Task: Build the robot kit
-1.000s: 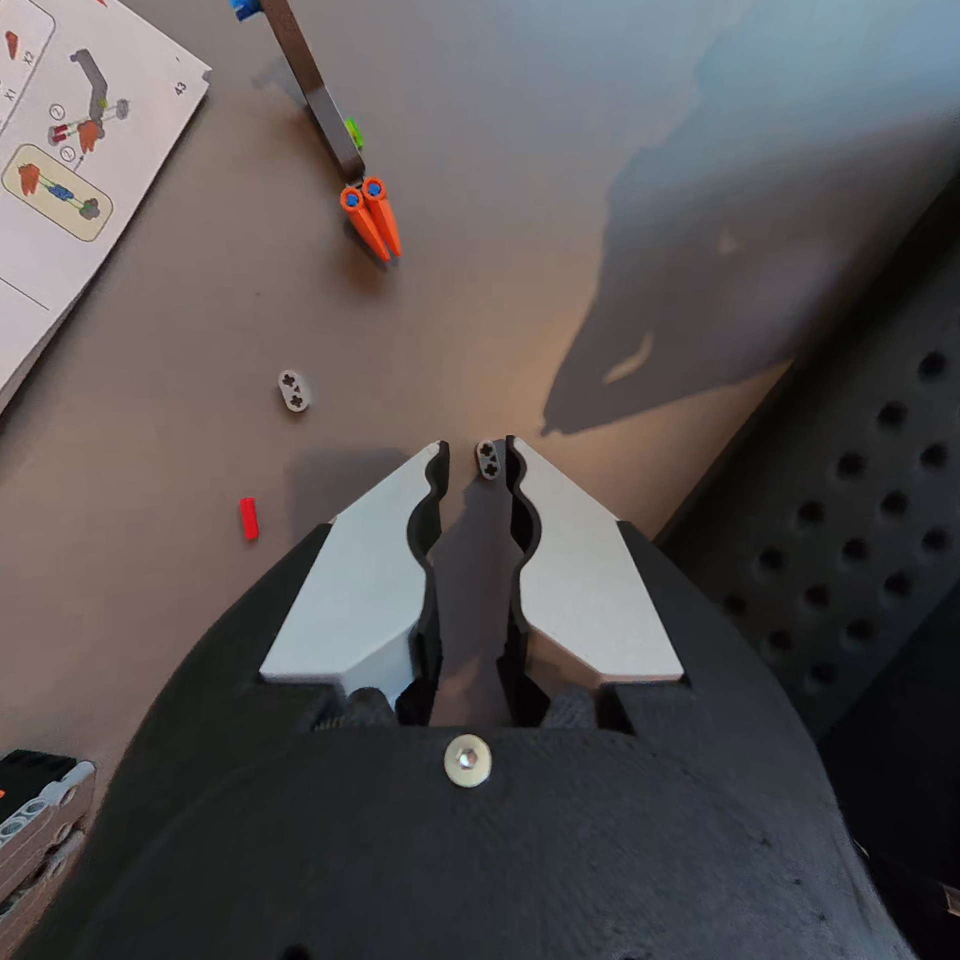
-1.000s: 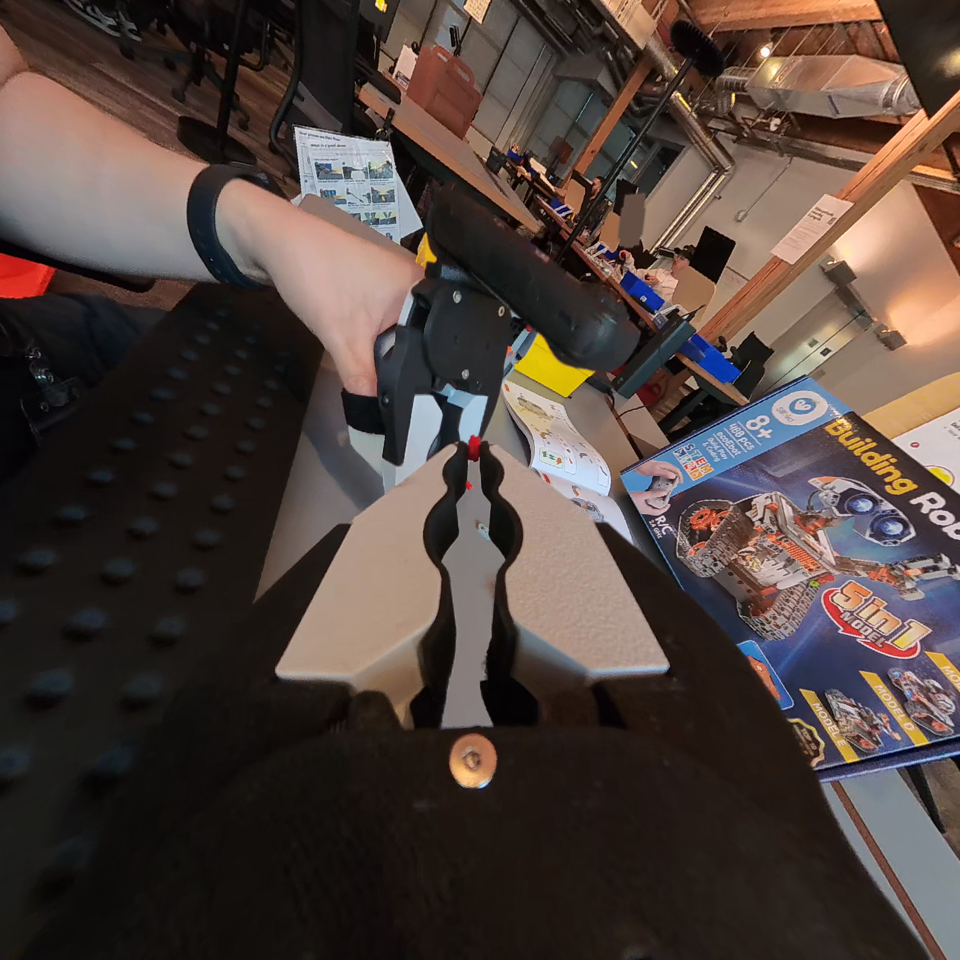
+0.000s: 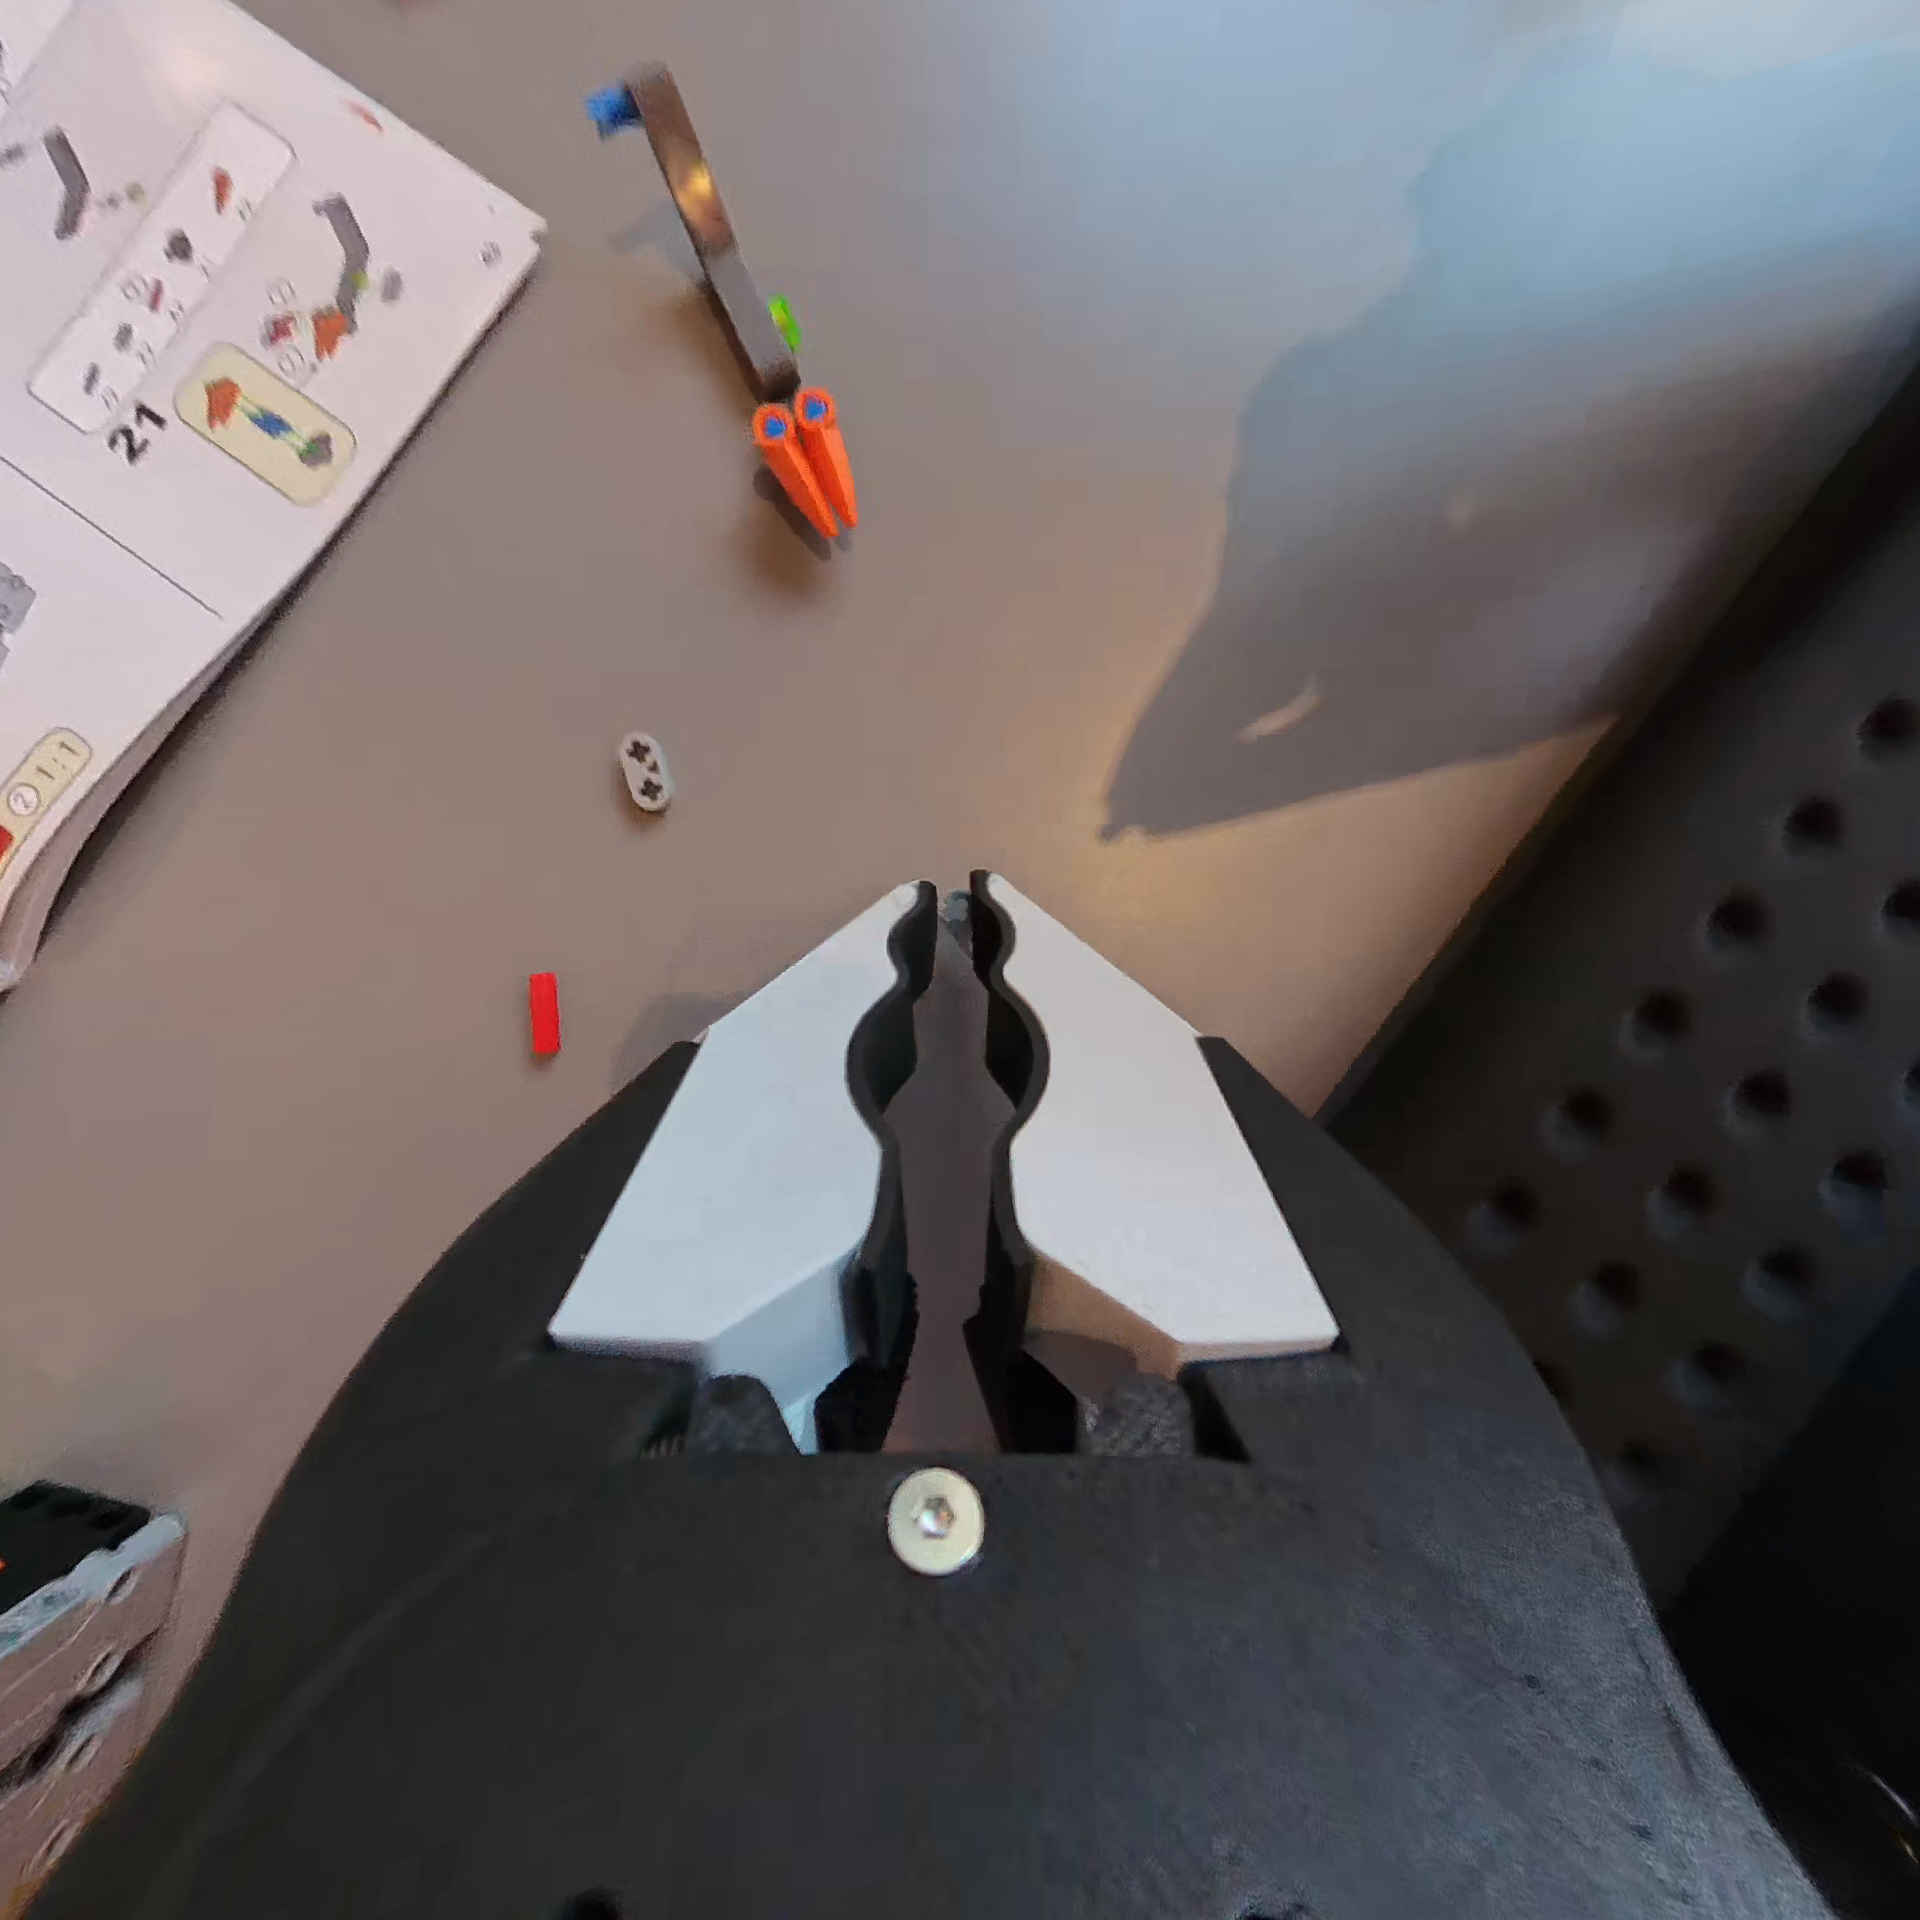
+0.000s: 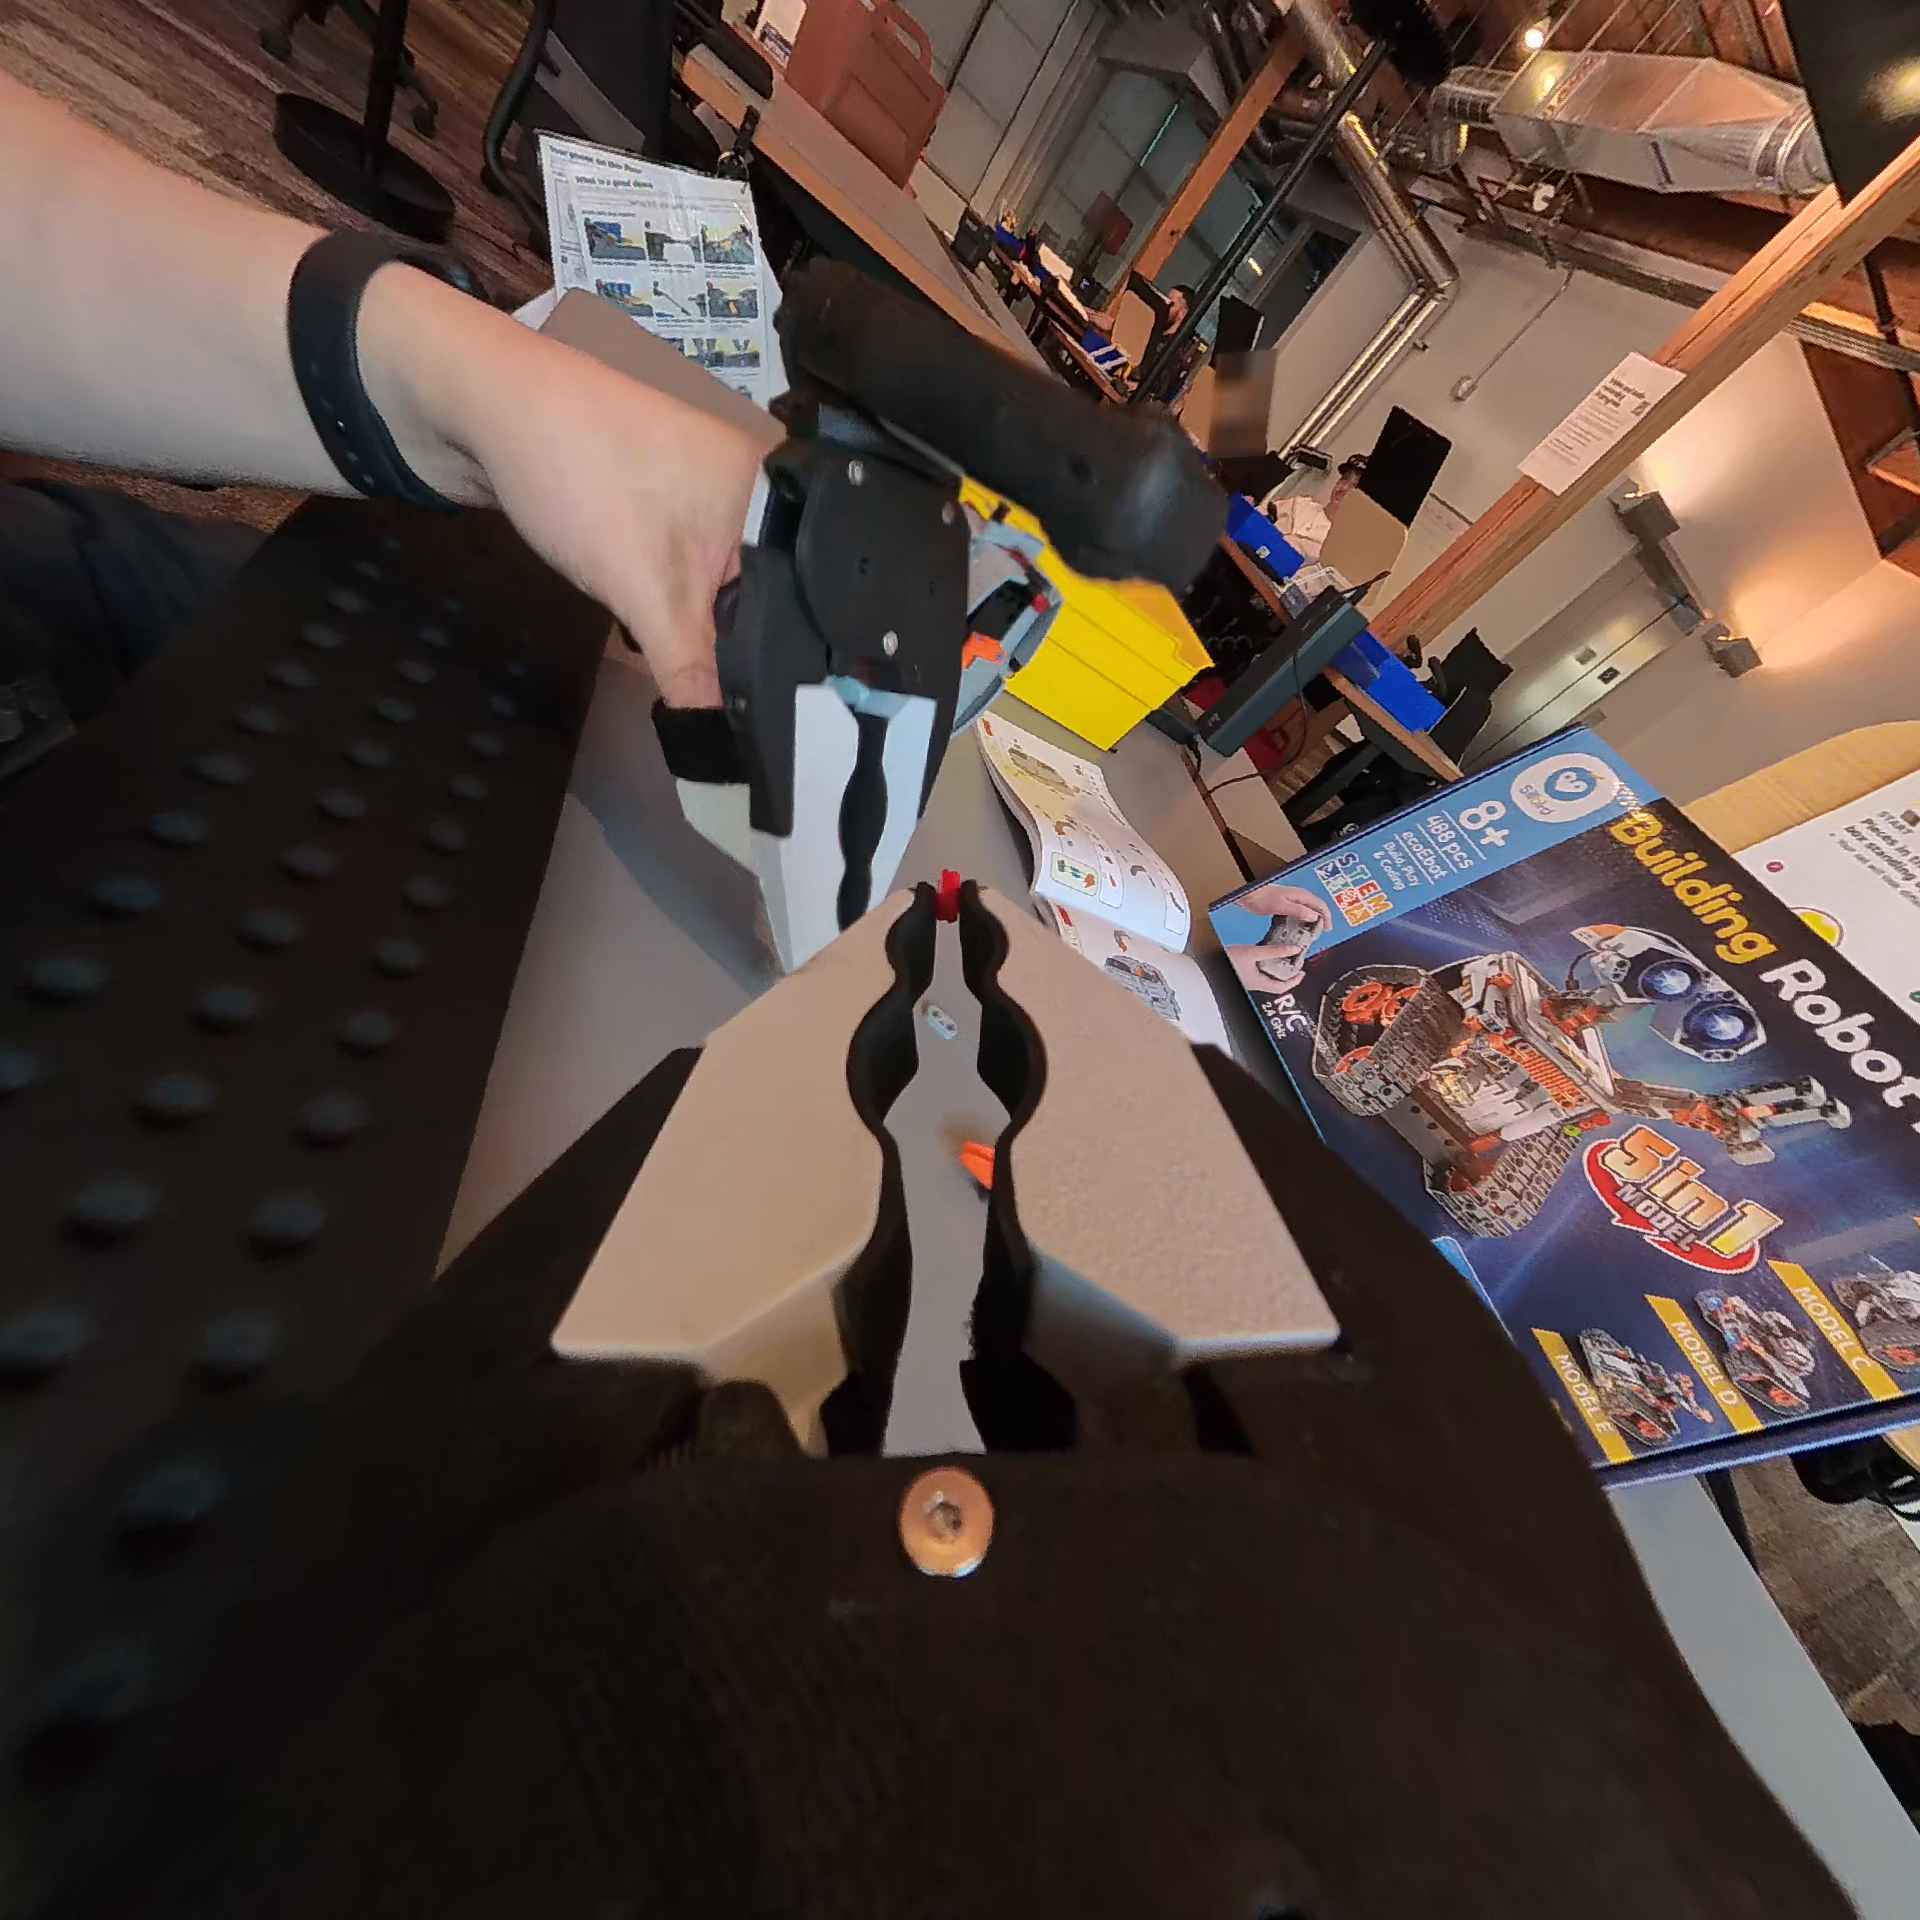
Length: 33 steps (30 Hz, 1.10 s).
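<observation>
At the centre of the left wrist view, the left hand-held gripper [image 3: 952, 902] has its tips pinched on a small grey connector [image 3: 953, 910] above the grey surface [image 3: 364, 831]. A second grey connector [image 3: 645, 771], a red pin [image 3: 543, 1013], 2 orange cones [image 3: 812, 459] and an instruction booklet [image 3: 187, 395] lie to its left and upper left. In the right wrist view the right hand-held gripper [image 4: 945, 900] is clamped on a red peg [image 4: 947, 898] at centre frame, with a blue kit box [image 4: 1600, 1081] at the right.
</observation>
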Motion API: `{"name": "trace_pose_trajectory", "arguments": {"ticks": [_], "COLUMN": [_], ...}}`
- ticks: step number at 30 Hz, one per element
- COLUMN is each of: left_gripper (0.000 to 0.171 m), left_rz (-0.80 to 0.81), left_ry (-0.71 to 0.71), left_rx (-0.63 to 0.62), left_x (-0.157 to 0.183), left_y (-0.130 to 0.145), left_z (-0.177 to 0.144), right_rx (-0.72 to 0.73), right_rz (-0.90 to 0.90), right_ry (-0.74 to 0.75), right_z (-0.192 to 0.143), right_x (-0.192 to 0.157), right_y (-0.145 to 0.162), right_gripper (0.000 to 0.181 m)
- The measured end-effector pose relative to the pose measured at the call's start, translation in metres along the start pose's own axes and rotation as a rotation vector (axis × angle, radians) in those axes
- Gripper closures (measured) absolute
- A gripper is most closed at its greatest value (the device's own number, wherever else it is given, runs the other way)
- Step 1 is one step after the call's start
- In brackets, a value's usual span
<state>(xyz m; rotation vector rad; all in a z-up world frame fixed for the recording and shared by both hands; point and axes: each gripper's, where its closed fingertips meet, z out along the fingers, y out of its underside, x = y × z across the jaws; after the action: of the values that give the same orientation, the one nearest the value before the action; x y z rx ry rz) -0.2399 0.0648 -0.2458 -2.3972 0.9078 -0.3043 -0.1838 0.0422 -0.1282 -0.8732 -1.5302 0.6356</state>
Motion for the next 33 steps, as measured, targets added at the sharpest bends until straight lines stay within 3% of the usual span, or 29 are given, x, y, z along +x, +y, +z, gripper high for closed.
{"name": "trace_pose_trajectory", "arguments": {"ticks": [3,9,13,17,20,24,27,29,33], "left_gripper": [0.167,0.168,0.169,0.171,0.171,0.171,0.171,0.171,0.171], "left_rz": [-0.087,-0.262,-0.306,-0.280,-0.265,-0.305,-0.378,-0.386,-0.343], "left_ry": [0.194,0.671,0.935,1.036,0.921,0.420,0.393,0.383,0.345], "left_rx": [0.235,0.694,0.908,1.078,1.080,0.930,0.885,0.843,0.729], "left_x": [0.008,0.023,0.035,0.041,0.036,-0.018,-0.029,-0.031,-0.028], "left_y": [-0.027,-0.068,-0.069,-0.068,-0.071,-0.058,-0.044,-0.038,-0.025], "left_z": [-0.029,-0.126,-0.185,-0.229,-0.232,-0.171,-0.150,-0.137,-0.115], "right_rx": [0.041,0.122,0.159,0.224,0.201,-0.052,-0.207,-0.396,-0.278], "right_rz": [0.025,0.058,-0.003,-0.119,-0.136,-0.169,-0.027,0.092,0.271], "right_ry": [0.026,0.051,-0.010,-0.099,-0.098,0.015,0.042,0.139,0.199], "right_z": [-0.003,-0.001,0.018,0.042,0.063,0.084,0.085,0.065,0.031], "right_x": [0.007,0.026,0.033,0.033,0.040,0.071,0.096,0.112,0.105], "right_y": [-0.008,-0.037,-0.089,-0.151,-0.169,-0.109,-0.044,0.009,0.018], "right_gripper": [0.177,0.178,0.178,0.178,0.177,0.177,0.177,0.177,0.177]}}
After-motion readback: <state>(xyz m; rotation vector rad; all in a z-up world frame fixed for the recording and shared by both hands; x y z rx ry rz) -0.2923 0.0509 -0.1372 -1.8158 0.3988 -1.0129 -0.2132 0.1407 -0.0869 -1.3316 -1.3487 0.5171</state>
